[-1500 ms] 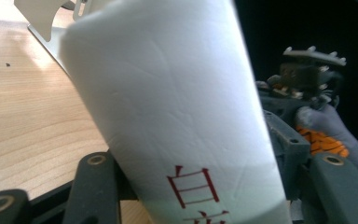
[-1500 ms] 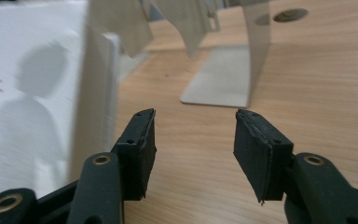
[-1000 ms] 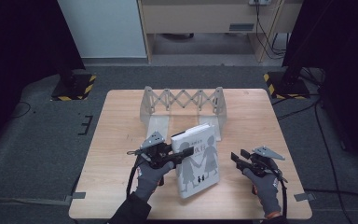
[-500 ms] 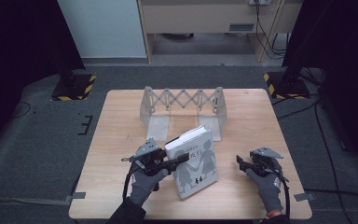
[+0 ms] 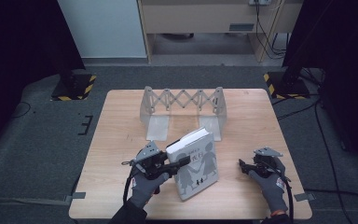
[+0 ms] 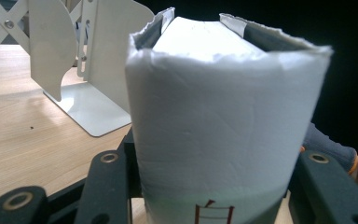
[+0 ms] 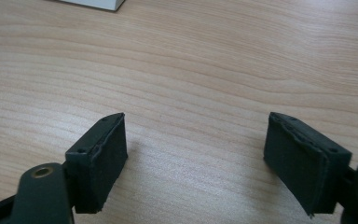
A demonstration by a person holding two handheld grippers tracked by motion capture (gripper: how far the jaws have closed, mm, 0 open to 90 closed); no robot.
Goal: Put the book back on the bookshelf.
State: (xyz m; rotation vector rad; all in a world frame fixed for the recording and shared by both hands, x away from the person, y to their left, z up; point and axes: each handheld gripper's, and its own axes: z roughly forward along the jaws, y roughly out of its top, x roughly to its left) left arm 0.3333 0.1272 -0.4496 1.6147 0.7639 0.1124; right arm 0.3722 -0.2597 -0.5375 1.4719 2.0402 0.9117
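A thick white book [image 5: 196, 164] with grey child silhouettes on its cover stands tilted on the wooden table [image 5: 121, 140], near the front middle. My left gripper [image 5: 173, 164] is shut on its spine edge from the left. In the left gripper view the white spine [image 6: 223, 126] rises between the two black jaws, and my left gripper [image 6: 214, 186] clamps it on both sides. My right gripper [image 5: 246, 166] rests low over the table to the right of the book, apart from it. Its jaws [image 7: 200, 144] stand wide open with bare wood between them.
A white metal expanding book rack [image 5: 182, 108] stands at the back middle of the table, just behind the book; its end plate [image 6: 93, 70] is close on the left. Bare wood lies left and right of the rack. Dark floor surrounds the table.
The left gripper and the book have shifted slightly toward the near edge, the book's raised edge dropping a little. The right gripper has drifted a bit to the right and stays open.
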